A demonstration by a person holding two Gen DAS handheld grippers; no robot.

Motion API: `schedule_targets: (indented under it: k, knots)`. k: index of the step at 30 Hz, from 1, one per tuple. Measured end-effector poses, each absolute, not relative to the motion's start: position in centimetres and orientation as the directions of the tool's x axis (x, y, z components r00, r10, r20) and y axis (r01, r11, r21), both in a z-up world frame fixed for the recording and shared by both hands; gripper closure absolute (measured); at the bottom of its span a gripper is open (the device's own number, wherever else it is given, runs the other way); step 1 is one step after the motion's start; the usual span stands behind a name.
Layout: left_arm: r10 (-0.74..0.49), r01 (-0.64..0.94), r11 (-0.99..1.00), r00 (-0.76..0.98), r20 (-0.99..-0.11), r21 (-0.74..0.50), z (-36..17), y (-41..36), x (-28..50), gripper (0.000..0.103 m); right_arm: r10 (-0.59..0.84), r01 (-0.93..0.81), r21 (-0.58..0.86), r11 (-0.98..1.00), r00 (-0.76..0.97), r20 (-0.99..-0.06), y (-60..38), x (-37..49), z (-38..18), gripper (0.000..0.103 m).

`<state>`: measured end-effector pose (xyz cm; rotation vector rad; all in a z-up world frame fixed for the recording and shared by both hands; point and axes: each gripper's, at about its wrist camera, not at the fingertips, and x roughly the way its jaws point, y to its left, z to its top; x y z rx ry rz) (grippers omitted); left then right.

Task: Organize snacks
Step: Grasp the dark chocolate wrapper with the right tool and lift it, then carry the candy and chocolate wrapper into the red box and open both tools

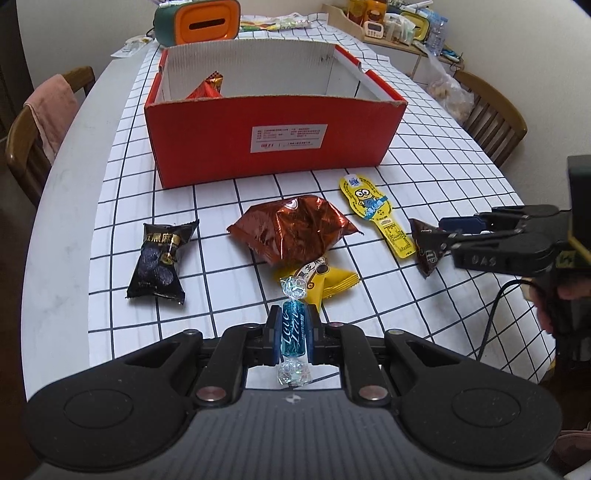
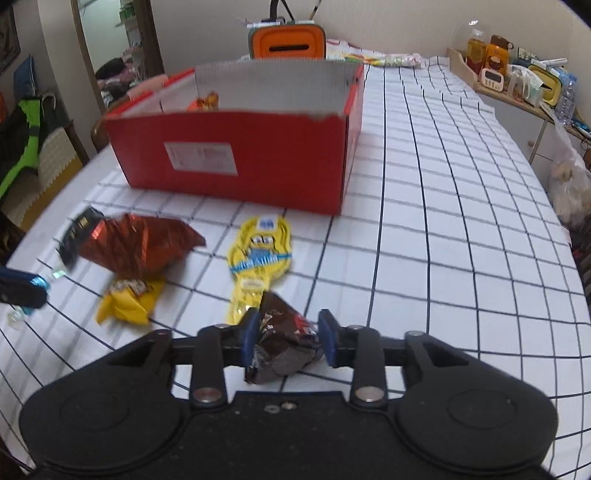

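My left gripper is shut on a blue twist-wrapped candy just above the table. My right gripper is shut on a dark brown snack packet; it also shows in the left wrist view. The red open box stands ahead and shows in the right wrist view too, with an orange packet inside. On the cloth lie a black packet, a copper foil bag, a yellow packet and a yellow Minions packet.
The table carries a white grid cloth. An orange and green container stands behind the box. Wooden chairs stand at the left and right. A shelf with bottles and jars is at the far right.
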<state>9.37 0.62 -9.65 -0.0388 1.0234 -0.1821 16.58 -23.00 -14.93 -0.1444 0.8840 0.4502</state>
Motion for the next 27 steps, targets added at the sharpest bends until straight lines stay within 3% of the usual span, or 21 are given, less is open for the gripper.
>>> schedule_targets:
  k: [3, 5, 11, 20, 24, 27]
  knots:
    - [-0.167, 0.127, 0.985, 0.500, -0.850, -0.119, -9.8, 0.5, 9.4, 0.091, 0.275, -0.431, 0.001, 0.902, 0.572, -0.773, -23.0, 16.5, -16.2, 0.017]
    - [-0.165, 0.128, 0.985, 0.499, -0.851, -0.116, -9.9, 0.4, 9.4, 0.091, 0.273, -0.438, -0.012, 0.899, 0.581, -0.767, -23.1, 16.4, -16.5, 0.016]
    - [-0.163, 0.124, 0.985, 0.493, -0.854, -0.117, -10.0, 0.2, 9.6, 0.091, 0.293, -0.426, 0.022, 0.905, 0.585, -0.756, -24.1, 16.6, -16.9, 0.023]
    - [-0.165, 0.132, 0.985, 0.489, -0.856, -0.115, -10.3, -0.3, 9.8, 0.091, 0.314, -0.435, 0.020, 0.900, 0.615, -0.723, -24.4, 15.7, -16.6, 0.061]
    - [-0.164, 0.134, 0.985, 0.499, -0.851, -0.112, -10.0, -0.5, 10.0, 0.091, 0.310, -0.422, 0.023, 0.906, 0.627, -0.715, -24.6, 15.5, -16.2, 0.073]
    - [-0.167, 0.136, 0.984, 0.507, -0.846, -0.113, -9.7, -0.6, 10.1, 0.091, 0.311, -0.405, 0.038, 0.914, 0.636, -0.707, -25.0, 15.3, -15.6, 0.073]
